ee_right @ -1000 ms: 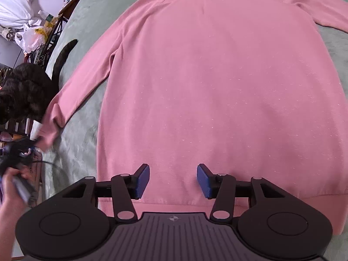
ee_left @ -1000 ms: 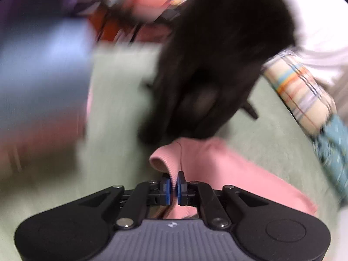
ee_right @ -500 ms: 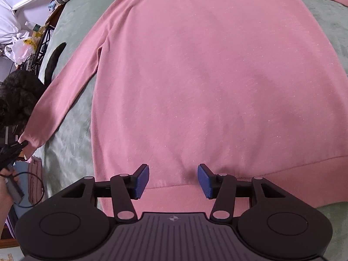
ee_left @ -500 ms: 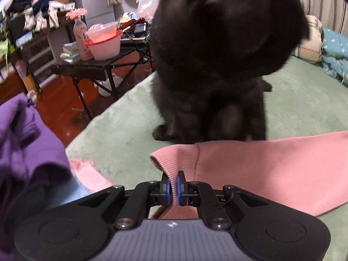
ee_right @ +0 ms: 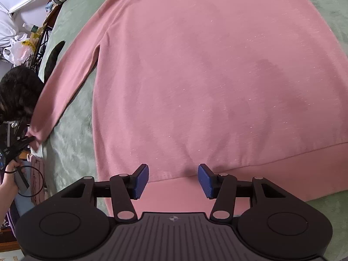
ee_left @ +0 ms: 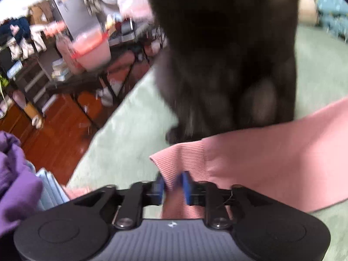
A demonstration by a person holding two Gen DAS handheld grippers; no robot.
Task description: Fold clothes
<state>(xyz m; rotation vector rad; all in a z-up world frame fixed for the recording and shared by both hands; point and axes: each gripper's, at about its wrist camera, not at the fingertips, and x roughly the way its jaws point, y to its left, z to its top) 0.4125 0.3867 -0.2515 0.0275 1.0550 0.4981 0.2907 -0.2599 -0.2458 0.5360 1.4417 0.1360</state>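
1. While spread flat on the green blanket [ee_right: 71, 130], the pink sweatshirt [ee_right: 206, 76] has one sleeve cuff [ee_left: 180, 158] between the left gripper [ee_left: 173, 188] pads; jaws opening, no longer pressing.
2. Right gripper [ee_right: 173, 180] hovers spread over the hem.
3. Black cat [ee_left: 228, 65] sits just beside the cuff.

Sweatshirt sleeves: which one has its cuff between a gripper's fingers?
The sleeve by the black cat: its ribbed cuff sits between the opening left gripper fingers.

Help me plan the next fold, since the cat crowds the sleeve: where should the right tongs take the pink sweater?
Grip the ribbed bottom hem of the pink sweater, coming from above: it lies flat directly below the open right tongs, far from the cat.
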